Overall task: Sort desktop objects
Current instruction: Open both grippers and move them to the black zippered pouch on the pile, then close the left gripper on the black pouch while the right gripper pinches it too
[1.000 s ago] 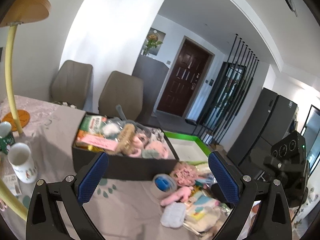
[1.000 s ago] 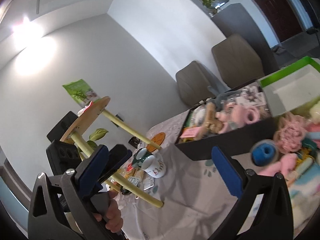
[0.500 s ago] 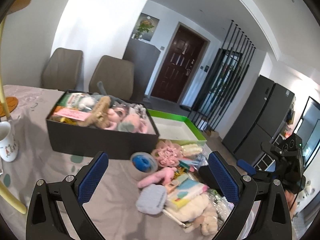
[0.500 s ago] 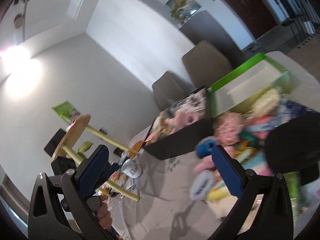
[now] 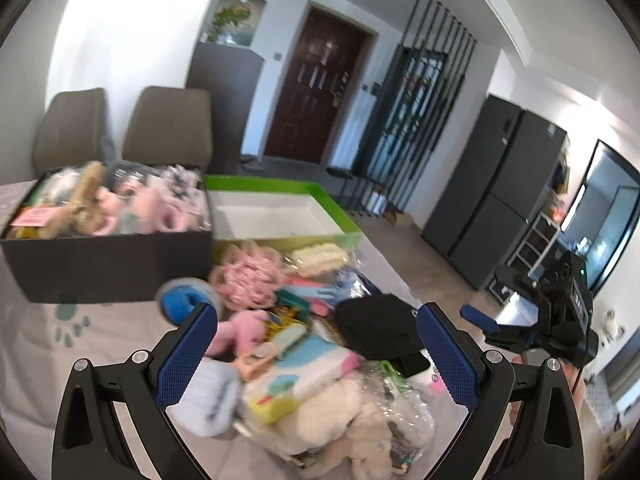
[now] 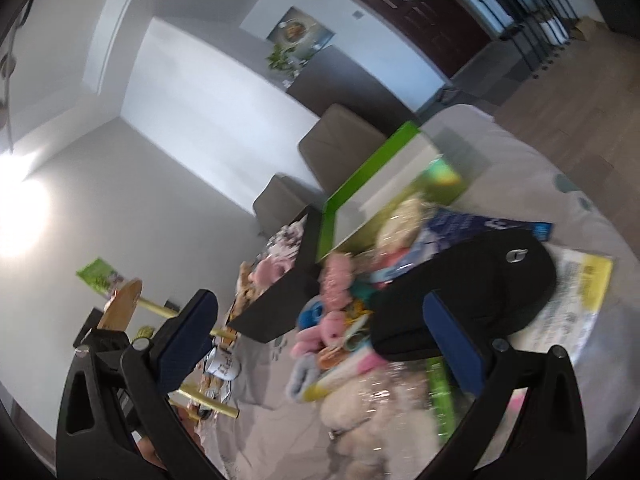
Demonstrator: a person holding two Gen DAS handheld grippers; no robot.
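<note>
Swung rightward and down over the last second: mug and yellow stand gone from the left wrist view, black box (image 5: 108, 256) now at left centre, heap of loose things (image 5: 304, 344) filling the lower middle. Same swing in the right wrist view, tilted and blurred, heap (image 6: 360, 344) at centre.

Both grippers spread wide, holding nothing. Left gripper (image 5: 316, 356) hanging over the heap, a white-and-pastel pack and a cream plush between its blue pads; right gripper (image 6: 320, 356) likewise framing the heap from the other side, also seen at the right edge of the left view (image 5: 532, 320).

Probably still the approach, with nothing picked yet. Best to settle on one item lying on top, such as the black pouch (image 5: 380, 332), come straight down with one pad on each side, close only on that piece, lift clear before carrying toward a box. Soft plush and crinkly wrap likely to drag neighbours along.

Counted, largest first: two grey chairs (image 5: 168, 128) at upper left; two boxes, the black one packed full, the green-rimmed box (image 5: 280, 216) showing a bare white floor; one black pouch; one pink flower-like bundle (image 5: 248, 280); one blue-cored tape roll (image 5: 184, 300); one pink plush (image 5: 244, 328). Remaining small pieces too blurred to count.
</note>
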